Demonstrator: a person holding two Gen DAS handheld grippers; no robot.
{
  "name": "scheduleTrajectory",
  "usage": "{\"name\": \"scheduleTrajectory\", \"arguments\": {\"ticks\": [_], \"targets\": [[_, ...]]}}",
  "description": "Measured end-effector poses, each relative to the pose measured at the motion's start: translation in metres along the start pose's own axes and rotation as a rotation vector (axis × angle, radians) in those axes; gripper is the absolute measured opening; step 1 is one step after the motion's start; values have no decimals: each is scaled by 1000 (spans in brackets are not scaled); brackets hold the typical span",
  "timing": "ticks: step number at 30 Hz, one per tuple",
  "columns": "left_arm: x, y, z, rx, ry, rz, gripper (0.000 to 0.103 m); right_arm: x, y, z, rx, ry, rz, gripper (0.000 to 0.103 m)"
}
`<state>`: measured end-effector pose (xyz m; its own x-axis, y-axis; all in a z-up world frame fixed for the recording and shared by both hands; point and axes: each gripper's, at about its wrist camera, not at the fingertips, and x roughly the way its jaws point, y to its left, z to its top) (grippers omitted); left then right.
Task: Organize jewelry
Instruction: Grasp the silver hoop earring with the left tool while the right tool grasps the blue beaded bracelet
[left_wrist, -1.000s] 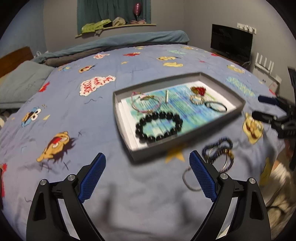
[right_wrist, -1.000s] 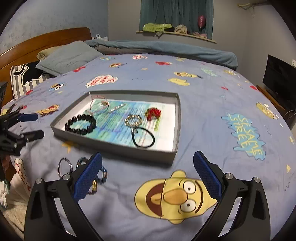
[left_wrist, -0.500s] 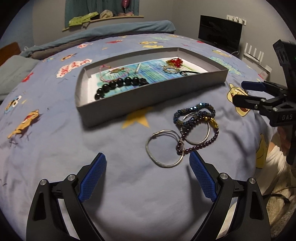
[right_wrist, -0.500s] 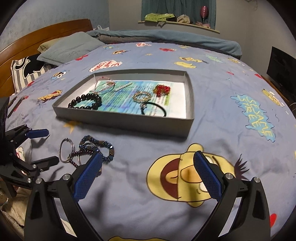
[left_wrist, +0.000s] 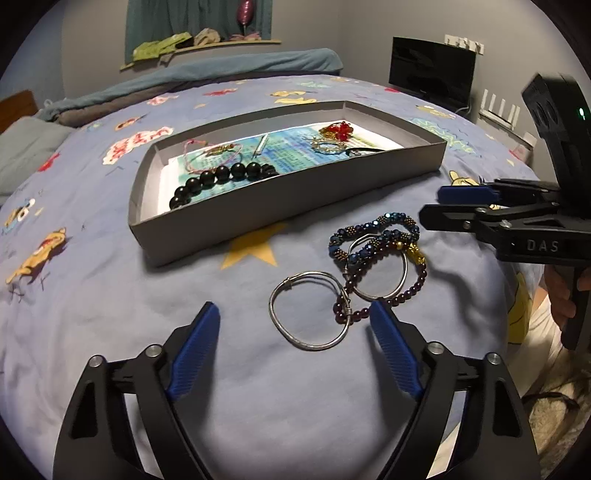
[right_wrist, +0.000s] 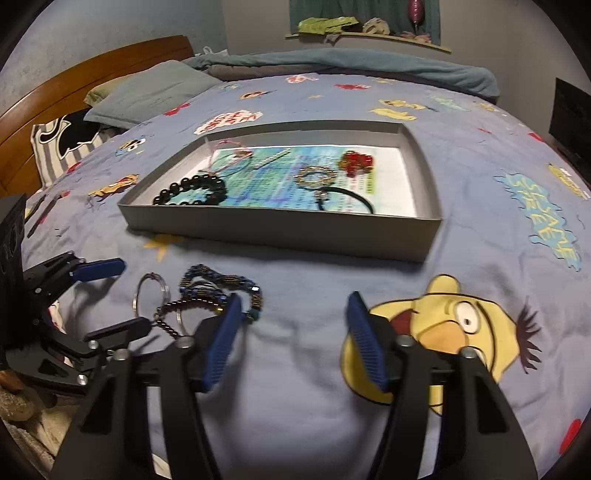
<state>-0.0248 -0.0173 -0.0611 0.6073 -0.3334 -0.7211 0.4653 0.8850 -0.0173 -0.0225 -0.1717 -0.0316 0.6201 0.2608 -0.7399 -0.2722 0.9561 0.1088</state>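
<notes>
A grey shallow box (left_wrist: 295, 199) (right_wrist: 280, 230) on the bed holds a black bead bracelet (left_wrist: 221, 177), a pink cord bracelet, a red charm (left_wrist: 338, 130), a gold ring chain and a black cord. Loose on the bedspread in front of it lie a silver bangle (left_wrist: 308, 310), a dark purple bead bracelet (left_wrist: 384, 299) and a blue beaded bracelet (left_wrist: 373, 236), tangled together. My left gripper (left_wrist: 291, 343) is open, just short of the silver bangle. My right gripper (right_wrist: 293, 334) is open and empty, its left finger beside the blue bracelet (right_wrist: 221, 284).
A cartoon-print blue bedspread (right_wrist: 480, 229) covers the bed. Pillows (right_wrist: 147, 92) and a wooden headboard lie at the far left in the right wrist view. A black TV (left_wrist: 432, 70) stands past the bed. The bed's edge drops off near both grippers.
Both grippers have dropped lower and moved in toward the loose bracelets. Both pairs of fingers stand somewhat closer together than before. Nothing has been picked up.
</notes>
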Motion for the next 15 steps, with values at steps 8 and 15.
{"name": "scheduleTrajectory", "arguments": {"ticks": [8, 15], "targets": [[8, -7, -3, 39, 7, -5, 69, 13, 12, 2, -30, 36, 17, 27], [12, -5, -1, 21, -5, -2, 65, 24, 11, 7, -12, 65, 32, 26]]}}
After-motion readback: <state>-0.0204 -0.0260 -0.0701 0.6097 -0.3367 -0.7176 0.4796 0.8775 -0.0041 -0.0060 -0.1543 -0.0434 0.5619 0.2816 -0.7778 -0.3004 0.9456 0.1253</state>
